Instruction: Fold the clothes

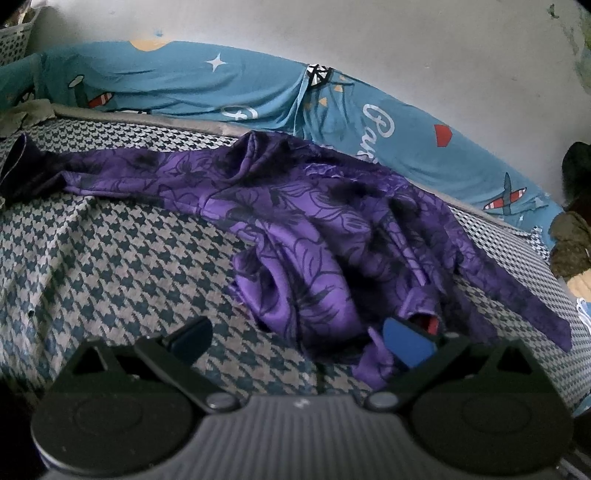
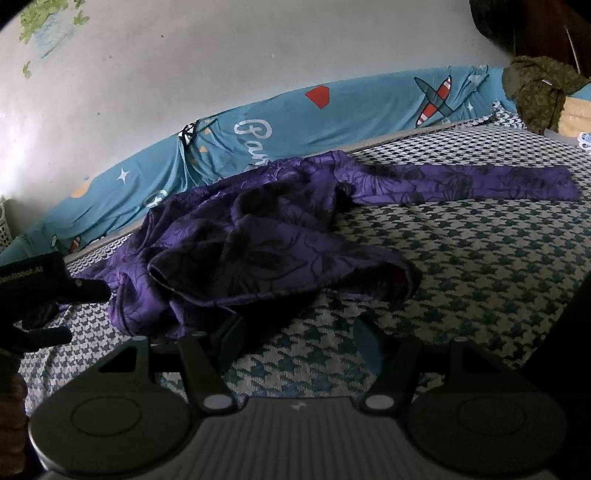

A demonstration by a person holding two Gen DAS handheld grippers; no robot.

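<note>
A purple floral garment point(image 1: 314, 221) lies crumpled on the houndstooth bed cover point(image 1: 110, 258), one sleeve stretched out to the left. My left gripper point(image 1: 299, 339) is open just short of its near hem. The blue right fingertip point(image 1: 406, 343) sits against a fold of the cloth, and the left finger is over bare cover. In the right wrist view the same garment point(image 2: 258, 240) is heaped ahead, with a sleeve trailing right. My right gripper point(image 2: 299, 339) is open over the bed cover point(image 2: 461, 258), its left finger at the edge of the heap. Neither gripper holds anything.
A blue printed sheet point(image 1: 221, 81) runs along the white wall behind the bed. An olive-green cloth point(image 2: 539, 92) is bunched at the far right corner. A white basket point(image 1: 14, 33) stands at the far left. A hand point(image 2: 11, 406) shows at the left edge of the right wrist view.
</note>
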